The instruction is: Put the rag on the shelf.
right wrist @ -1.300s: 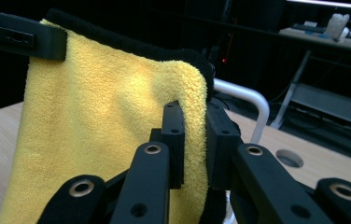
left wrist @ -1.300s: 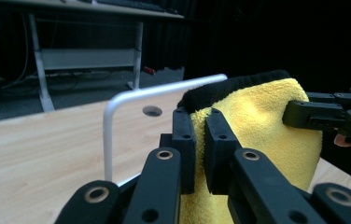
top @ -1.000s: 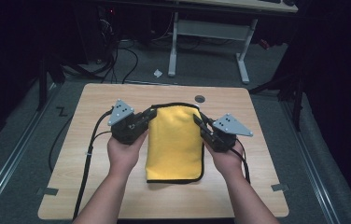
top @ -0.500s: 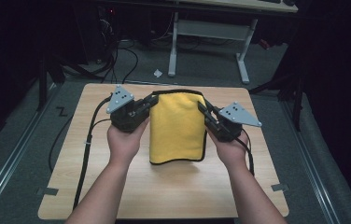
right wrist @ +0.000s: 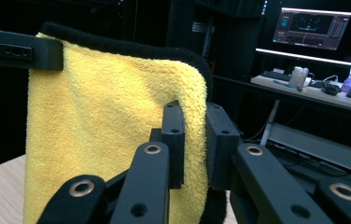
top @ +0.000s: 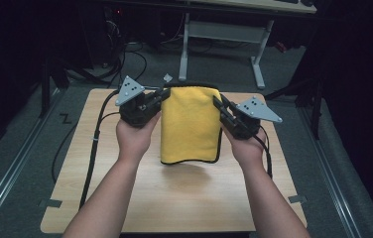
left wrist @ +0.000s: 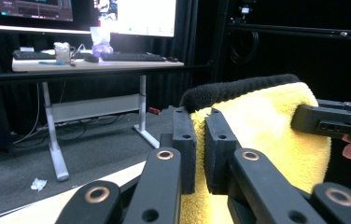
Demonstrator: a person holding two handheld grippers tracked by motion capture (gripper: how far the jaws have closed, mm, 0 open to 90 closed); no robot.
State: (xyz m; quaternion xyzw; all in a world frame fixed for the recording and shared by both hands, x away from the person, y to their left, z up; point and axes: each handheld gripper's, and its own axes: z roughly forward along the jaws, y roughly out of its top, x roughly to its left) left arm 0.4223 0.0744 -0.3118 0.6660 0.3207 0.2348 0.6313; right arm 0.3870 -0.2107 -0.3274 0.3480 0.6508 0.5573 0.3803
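Note:
A yellow cloth with a black hem (top: pixel 191 124) hangs folded in the air over the wooden table (top: pixel 174 198), held by its two top corners. My left gripper (top: pixel 164 94) is shut on the upper left corner, and its own view shows the yellow cloth (left wrist: pixel 262 126) pinched between the black pads (left wrist: pixel 184 140). At the upper right corner my right gripper (top: pixel 218 105) is shut on the cloth (right wrist: pixel 108 121), the fabric squeezed between its pads (right wrist: pixel 173 135). The cloth's lower edge hangs just above the tabletop and casts a shadow there.
A small dark round disc (top: pixel 213 88) lies near the table's far edge, partly behind the cloth. Beyond the table stand a white desk frame (top: pixel 219 34) and floor cables (top: pixel 125 54). A desk with monitors and keyboards (left wrist: pixel 94 56) stands farther off.
Both hands have risen together, lifting the cloth off the table so it now hangs upright. Its lower edge has left the tabletop.

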